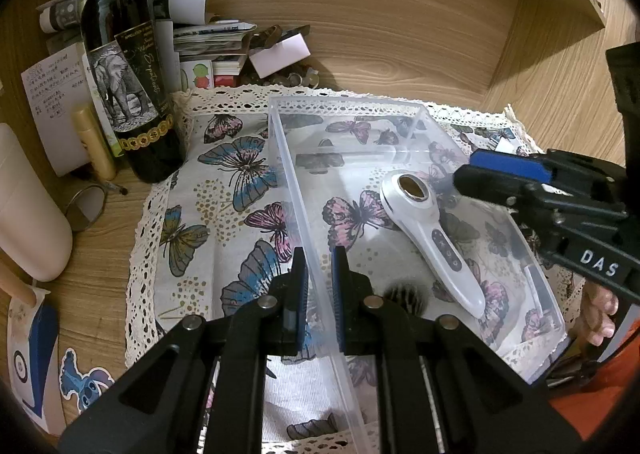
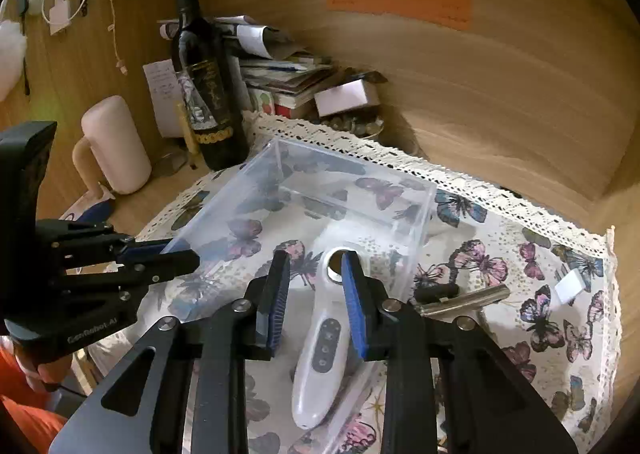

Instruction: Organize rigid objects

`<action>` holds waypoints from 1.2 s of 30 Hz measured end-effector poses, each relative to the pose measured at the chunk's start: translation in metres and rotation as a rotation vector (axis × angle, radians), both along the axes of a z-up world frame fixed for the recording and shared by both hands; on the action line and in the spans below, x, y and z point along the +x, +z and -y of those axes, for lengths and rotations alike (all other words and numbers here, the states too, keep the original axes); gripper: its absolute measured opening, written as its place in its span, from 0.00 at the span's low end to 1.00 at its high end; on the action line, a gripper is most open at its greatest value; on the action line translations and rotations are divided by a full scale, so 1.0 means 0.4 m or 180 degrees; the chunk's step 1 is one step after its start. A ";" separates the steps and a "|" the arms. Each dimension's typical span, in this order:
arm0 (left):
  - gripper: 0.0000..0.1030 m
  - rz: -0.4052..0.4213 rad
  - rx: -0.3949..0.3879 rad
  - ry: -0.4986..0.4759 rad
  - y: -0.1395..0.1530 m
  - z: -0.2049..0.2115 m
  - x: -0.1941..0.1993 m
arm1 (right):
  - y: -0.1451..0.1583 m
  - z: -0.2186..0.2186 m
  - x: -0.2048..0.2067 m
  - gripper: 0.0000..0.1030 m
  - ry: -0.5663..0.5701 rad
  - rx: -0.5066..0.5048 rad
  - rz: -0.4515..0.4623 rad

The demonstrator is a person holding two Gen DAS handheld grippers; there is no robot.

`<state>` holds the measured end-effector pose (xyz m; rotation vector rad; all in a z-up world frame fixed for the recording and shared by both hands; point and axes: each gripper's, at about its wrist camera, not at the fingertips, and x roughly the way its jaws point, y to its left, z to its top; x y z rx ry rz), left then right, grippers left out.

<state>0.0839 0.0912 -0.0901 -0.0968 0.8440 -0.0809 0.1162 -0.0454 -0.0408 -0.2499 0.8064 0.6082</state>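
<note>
My left gripper (image 1: 320, 266) clamps wall of clear bin (image 1: 400, 150); right gripper (image 2: 316, 286) released above white massager (image 2: 320, 346) in bin. Risk: thin wall slips, bin tips.

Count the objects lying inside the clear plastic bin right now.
1: a white handheld massager lies in the clear plastic bin, head toward the far end, beneath the right gripper. The left gripper straddles the bin's left wall. Gripper bodies may hide something smaller.
</note>
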 end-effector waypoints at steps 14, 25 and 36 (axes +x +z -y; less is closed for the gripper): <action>0.11 0.0013 0.0031 -0.0011 -0.004 -0.006 0.006 | 0.054 0.178 -0.030 0.34 -0.0652 -0.0014 0.0183; 0.11 0.0031 0.0023 -0.0008 -0.005 -0.005 0.001 | -0.035 0.298 -0.065 0.38 -0.1074 -0.0259 -0.0258; 0.11 0.0050 0.0009 -0.0001 -0.004 -0.005 0.001 | -0.168 0.314 -0.103 0.21 -0.1170 -0.0461 -0.0693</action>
